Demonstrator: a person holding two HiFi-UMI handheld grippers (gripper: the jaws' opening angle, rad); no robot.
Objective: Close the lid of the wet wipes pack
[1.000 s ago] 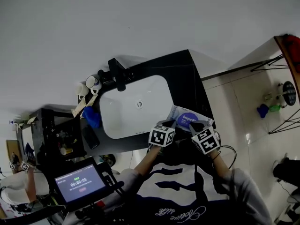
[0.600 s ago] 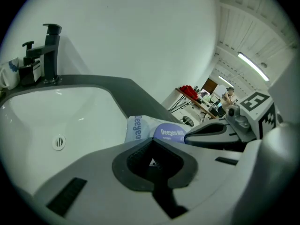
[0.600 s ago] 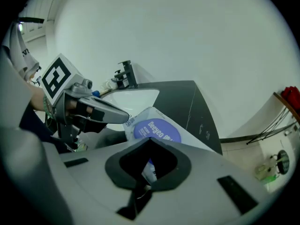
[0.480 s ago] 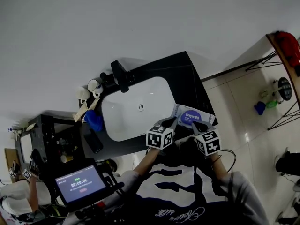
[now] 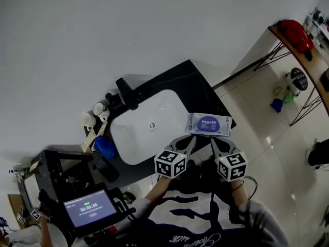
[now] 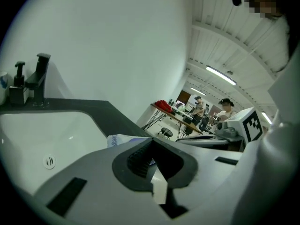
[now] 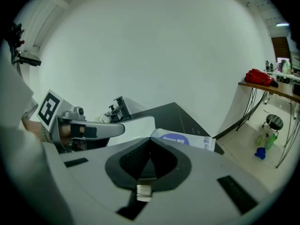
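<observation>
The wet wipes pack (image 5: 208, 124) lies flat on the black counter (image 5: 203, 89), just right of the sink. It is white with a purple oval lid (image 5: 207, 122), which looks flat against the pack. My left gripper (image 5: 191, 138) is shut and empty, its tip just short of the pack's near left corner. My right gripper (image 5: 214, 140) is also shut and empty, a little short of the pack's near edge. The left gripper view shows only a corner of the pack (image 6: 123, 139) past the closed jaws. Its purple top (image 7: 174, 138) shows beyond the jaws in the right gripper view.
A white sink basin (image 5: 146, 125) with a black faucet (image 5: 126, 90) fills the counter's middle. Cups (image 5: 97, 109) and a blue object (image 5: 105, 147) sit at its left end. The counter ends just right of the pack, above tiled floor (image 5: 267, 133). A small screen (image 5: 90, 208) is at lower left.
Both grippers have drawn back toward me off the pack, which now shows whole. The head view has also shifted.
</observation>
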